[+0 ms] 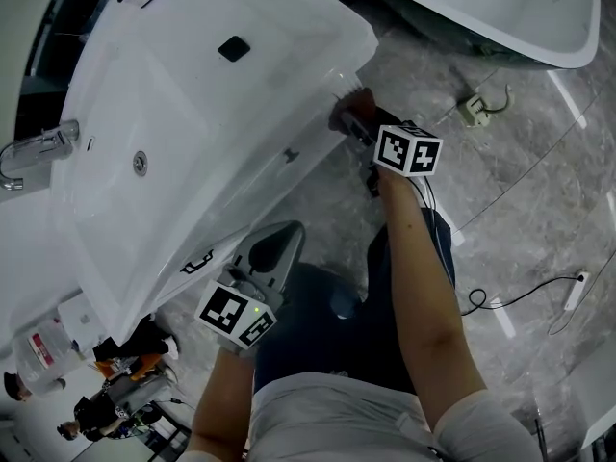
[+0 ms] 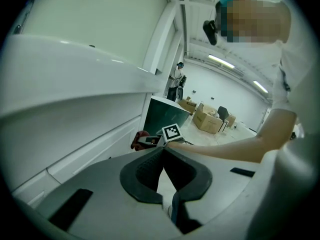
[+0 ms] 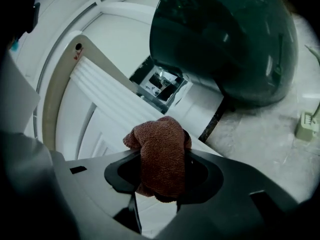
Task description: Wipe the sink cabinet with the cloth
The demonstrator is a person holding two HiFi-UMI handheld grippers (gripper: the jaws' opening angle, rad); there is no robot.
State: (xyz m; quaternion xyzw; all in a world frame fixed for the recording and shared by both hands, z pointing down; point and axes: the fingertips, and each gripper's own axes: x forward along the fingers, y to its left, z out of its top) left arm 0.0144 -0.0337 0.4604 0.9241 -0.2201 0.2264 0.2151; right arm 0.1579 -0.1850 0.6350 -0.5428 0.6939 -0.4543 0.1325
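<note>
Your right gripper [image 3: 161, 176] had its fingers clamped on the brown cloth [image 3: 159, 151], held against the white sink cabinet [image 3: 95, 109]; your left gripper [image 2: 163, 156] hung beside the cabinet, fingers together, holding nothing

I have the cloth [image 3: 160, 154] between my right gripper's [image 1: 352, 119] jaws, against the sink cabinet [image 3: 95, 119] front below the basin [image 1: 183, 104] rim. My left gripper [image 1: 274, 250] hangs nearer me, beside that front.

A big open hall staged as a bathroom: white washbasin [image 1: 241, 104] at 10 o'clock, bathtub [image 1: 510, 22] at 1 o'clock, cardboard boxes [image 2: 206, 120] beyond.
</note>
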